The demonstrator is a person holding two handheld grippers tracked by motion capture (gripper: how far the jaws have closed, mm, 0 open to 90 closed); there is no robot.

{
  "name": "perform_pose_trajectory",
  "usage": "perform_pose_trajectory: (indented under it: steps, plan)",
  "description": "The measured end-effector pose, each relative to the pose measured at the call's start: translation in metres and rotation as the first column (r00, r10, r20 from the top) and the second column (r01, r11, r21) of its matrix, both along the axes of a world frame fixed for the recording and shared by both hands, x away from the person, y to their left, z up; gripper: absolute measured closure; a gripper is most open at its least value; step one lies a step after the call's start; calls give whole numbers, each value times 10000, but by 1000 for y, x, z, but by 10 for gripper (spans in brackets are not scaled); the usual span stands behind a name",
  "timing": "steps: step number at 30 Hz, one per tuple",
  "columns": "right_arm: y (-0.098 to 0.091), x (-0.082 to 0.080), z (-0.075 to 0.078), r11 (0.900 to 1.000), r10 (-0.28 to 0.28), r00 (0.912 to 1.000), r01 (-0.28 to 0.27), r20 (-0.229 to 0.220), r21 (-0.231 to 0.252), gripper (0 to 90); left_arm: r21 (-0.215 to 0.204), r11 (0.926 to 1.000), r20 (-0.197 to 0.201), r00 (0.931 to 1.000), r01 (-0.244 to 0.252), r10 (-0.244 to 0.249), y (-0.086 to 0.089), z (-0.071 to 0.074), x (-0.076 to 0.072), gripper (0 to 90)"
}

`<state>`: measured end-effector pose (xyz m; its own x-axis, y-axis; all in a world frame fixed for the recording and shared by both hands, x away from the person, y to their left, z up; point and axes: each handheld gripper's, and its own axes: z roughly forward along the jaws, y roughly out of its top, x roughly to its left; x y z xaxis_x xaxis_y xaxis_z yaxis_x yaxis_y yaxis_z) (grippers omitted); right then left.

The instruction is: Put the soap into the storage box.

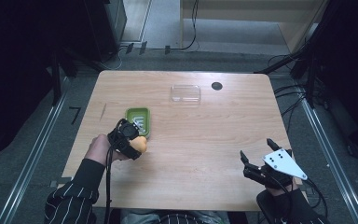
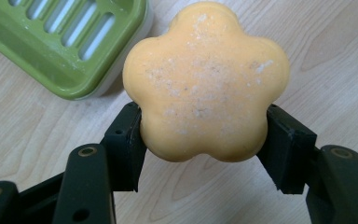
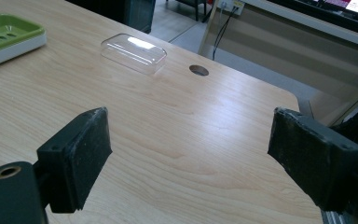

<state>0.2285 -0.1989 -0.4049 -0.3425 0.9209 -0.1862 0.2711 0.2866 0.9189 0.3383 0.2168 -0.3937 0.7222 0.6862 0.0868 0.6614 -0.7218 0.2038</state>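
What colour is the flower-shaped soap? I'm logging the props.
Pale orange, with whitish speckles: the flower-shaped soap shows best in the left gripper view.

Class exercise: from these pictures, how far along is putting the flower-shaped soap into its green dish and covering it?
Done: the soap is gripped in the left gripper, jaws shut on its sides, right beside the green dish. In hand: carrying it to the dish; it is not in yet. Left: setting it in, then probably fitting the clear lid, which lies apart on the table. The right gripper is open and empty.
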Motion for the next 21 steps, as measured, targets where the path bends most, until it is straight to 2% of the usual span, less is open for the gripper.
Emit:
perform_pose_trajectory:
  steps: [21]
  plan:
    - [0, 2, 0, 10000, 44, 10000, -44, -35, 38, 133, -161, 9997, 225, 9996, -162, 166, 2, 14, 17, 398]
